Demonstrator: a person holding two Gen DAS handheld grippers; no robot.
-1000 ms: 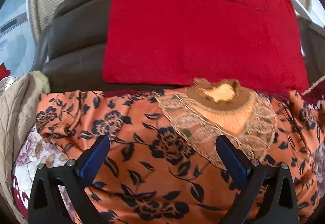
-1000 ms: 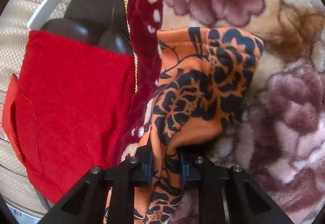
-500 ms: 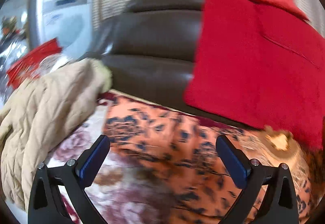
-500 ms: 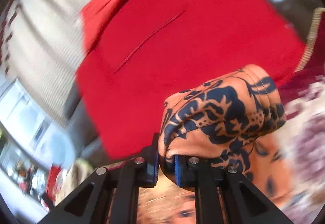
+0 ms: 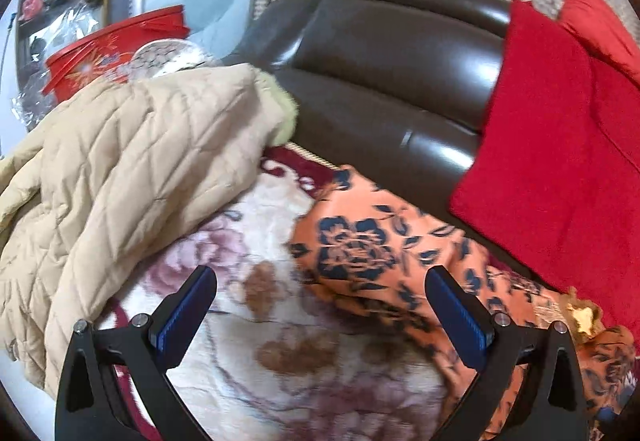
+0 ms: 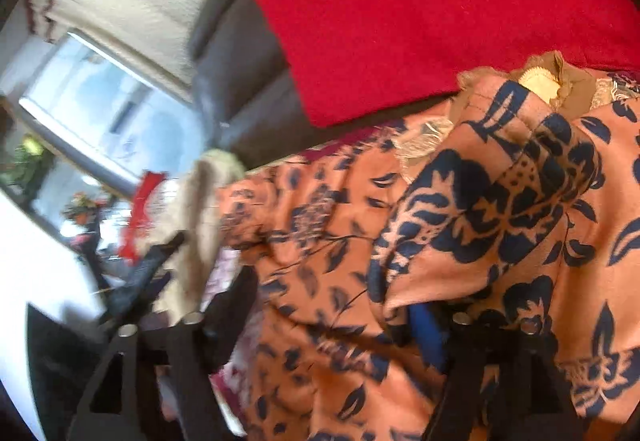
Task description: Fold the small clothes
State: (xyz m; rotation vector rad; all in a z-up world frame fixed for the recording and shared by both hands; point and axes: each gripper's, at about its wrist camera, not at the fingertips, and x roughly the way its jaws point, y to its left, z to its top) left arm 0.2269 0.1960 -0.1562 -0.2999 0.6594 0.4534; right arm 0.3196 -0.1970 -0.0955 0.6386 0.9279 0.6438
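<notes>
An orange garment with dark blue flowers (image 5: pixel 360 257) lies on a floral blanket (image 5: pixel 320 369) on a sofa; its brown lace neckline (image 5: pixel 580 315) shows at the right. My left gripper (image 5: pixel 320 315) is open and empty, held above the blanket beside the garment's left sleeve end. In the right wrist view the same garment (image 6: pixel 320 241) fills the frame, with a fold of it (image 6: pixel 500 209) laid over the body. My right gripper (image 6: pixel 320 321) is open, its jaws wide apart; cloth drapes over the right finger (image 6: pixel 424 325).
A beige quilted jacket (image 5: pixel 120 181) lies on the left of the blanket. A red cloth (image 5: pixel 560 145) hangs over the dark brown sofa back (image 5: pixel 400 61). A red box (image 5: pixel 116 49) and clutter stand beyond the jacket.
My right gripper carried the sleeve over onto the garment's body and opened, letting it go. My left gripper swung left, from over the garment's middle to its left sleeve end.
</notes>
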